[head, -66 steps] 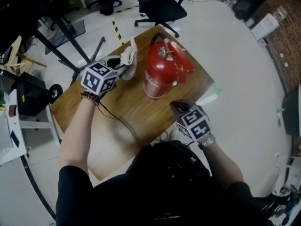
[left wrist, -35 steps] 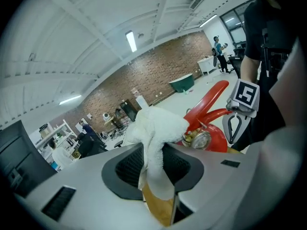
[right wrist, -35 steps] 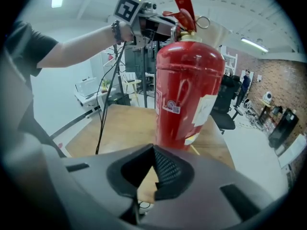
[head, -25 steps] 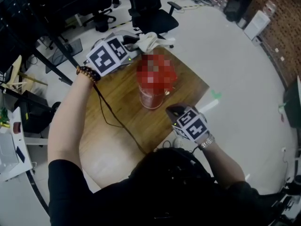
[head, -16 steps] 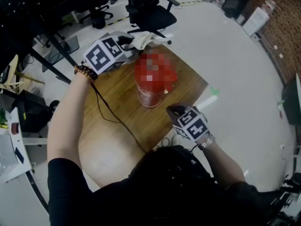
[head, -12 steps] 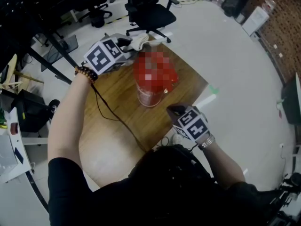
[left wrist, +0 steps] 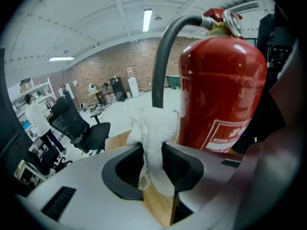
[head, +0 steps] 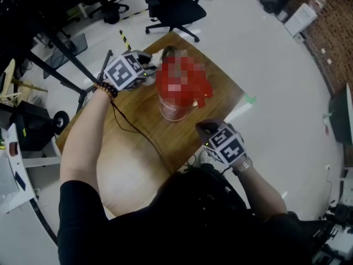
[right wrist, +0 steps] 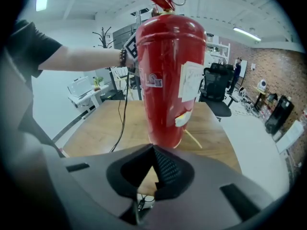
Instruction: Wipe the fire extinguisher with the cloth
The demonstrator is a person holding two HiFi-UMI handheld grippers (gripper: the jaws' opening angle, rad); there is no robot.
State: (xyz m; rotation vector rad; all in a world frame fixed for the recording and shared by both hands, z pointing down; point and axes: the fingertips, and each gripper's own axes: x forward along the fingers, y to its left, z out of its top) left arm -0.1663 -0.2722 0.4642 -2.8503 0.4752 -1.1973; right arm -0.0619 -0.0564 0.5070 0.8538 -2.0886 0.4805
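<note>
A red fire extinguisher (head: pixel 175 95) stands upright on the wooden table (head: pixel 220 101); its top is masked in the head view. My left gripper (head: pixel 150 68) is at its far left side, shut on a white cloth (left wrist: pixel 154 131). In the left gripper view the bunched cloth sits against the black hose (left wrist: pixel 161 56), right beside the red cylinder (left wrist: pixel 221 90). My right gripper (head: pixel 211 129) hovers at the table's near edge, jaws shut with nothing between them (right wrist: pixel 153 169). The extinguisher (right wrist: pixel 165 75) stands just beyond those jaws.
A black cable (head: pixel 138 134) trails from the left gripper across the table. A black office chair (head: pixel 175 7) stands on the floor behind the table. The table's corner lies right of the extinguisher, and a dark stand (head: pixel 77 65) is at the left.
The left gripper with the cloth has come down from above the extinguisher's top to its upper left side. The right gripper has stayed put.
</note>
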